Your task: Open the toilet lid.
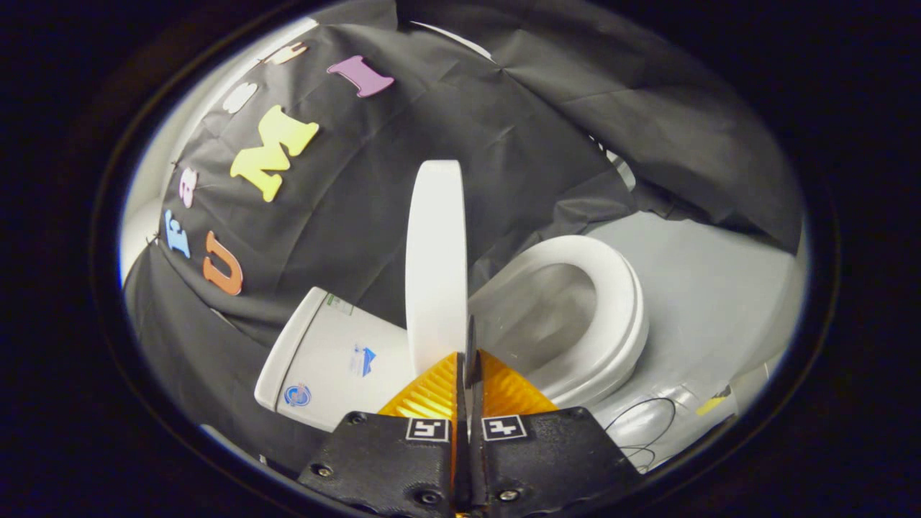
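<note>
The white toilet lid (435, 259) stands raised and is seen edge-on, lifted clear of the white seat (619, 309) and the open bowl (540, 316). It rises between the bowl and the white tank (331, 360). My gripper (466, 356) is shut, its two fingers pressed together with nothing between them. The tips sit right at the near end of the lid, on its bowl side. Whether they touch the lid I cannot tell, as the fingers hide that end.
The toilet stands on a pale floor (712, 288). A thin dark cable (651, 421) loops on the floor beside the bowl, with a small yellow piece (712, 404) past it. Black cloth (432, 115) walls the booth behind the tank and lid.
</note>
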`<state>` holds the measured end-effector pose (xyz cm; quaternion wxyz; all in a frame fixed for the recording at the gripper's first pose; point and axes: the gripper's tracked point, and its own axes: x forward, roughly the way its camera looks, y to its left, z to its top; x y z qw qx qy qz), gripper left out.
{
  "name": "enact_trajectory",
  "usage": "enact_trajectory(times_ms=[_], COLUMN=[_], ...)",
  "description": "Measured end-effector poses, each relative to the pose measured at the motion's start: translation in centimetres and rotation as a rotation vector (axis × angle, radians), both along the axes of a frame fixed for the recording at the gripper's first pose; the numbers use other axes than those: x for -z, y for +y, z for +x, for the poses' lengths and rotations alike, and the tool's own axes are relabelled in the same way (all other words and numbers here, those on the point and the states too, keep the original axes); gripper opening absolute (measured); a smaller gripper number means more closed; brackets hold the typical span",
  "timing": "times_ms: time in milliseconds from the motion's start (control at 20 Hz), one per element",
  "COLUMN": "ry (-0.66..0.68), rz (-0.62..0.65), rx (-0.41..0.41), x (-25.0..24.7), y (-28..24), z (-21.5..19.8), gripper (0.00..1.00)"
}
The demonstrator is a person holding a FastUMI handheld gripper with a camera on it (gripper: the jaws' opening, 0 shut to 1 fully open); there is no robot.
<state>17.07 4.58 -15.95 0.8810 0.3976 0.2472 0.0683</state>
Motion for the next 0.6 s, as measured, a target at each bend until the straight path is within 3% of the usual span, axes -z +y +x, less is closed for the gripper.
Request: enact_trajectory(times_ms=[600], ry=[-0.043], rz=[-0.110], rx=[-0.015], x=[-2.4], y=[2.8], z=[-0.3], gripper=[0.04])
